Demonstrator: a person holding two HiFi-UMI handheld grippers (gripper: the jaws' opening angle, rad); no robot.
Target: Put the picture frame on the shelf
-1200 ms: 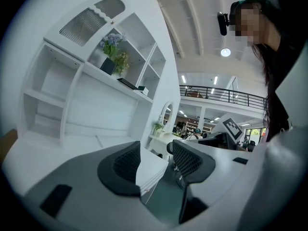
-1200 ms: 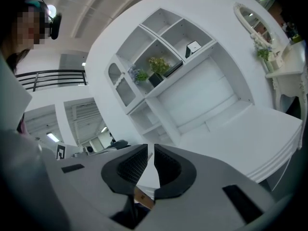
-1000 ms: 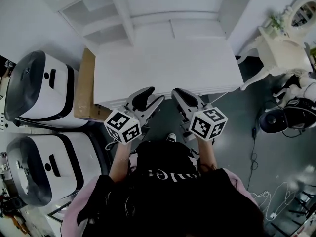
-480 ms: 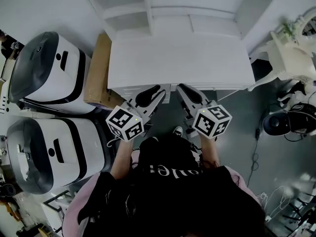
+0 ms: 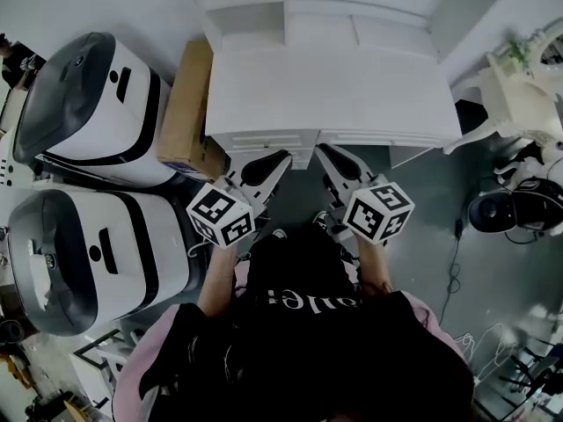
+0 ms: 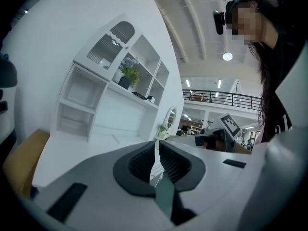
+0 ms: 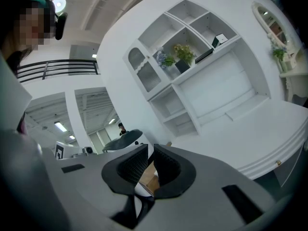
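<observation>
1. The left tongs (image 6: 156,148) are shut: the ribbed black pads (image 6: 142,160) stand together with only a thin slit between them, and nothing is clamped there.
2. The right tongs (image 7: 150,152) are shut too and hold nothing (the brown and white seen through the slit is far behind them).
3. In the head view the left tongs (image 5: 278,160) and right tongs (image 5: 324,153) hang side by side over the near edge of the white table (image 5: 334,86), not touching it as far as can be seen.
4. A small dark-edged frame (image 7: 220,39) stands in the upper right compartment of the white shelf (image 7: 192,81), beside two potted plants (image 7: 180,56). It is too small to make out in any detail.
5. The head view cuts the shelf (image 5: 255,11) off at the top edge, so the frame does not show there.
6. The person's arms and dark top hide the floor below the tongs.
7. The tongs' bodies are smooth grey with curved black jaw rims, and each carries a cube with black-and-white square markers (image 5: 220,218).
8. A flat brown cardboard box (image 5: 189,104) leans at the table's left end, just beside two rounded, glossy white-and-grey machines (image 5: 88,104)
</observation>
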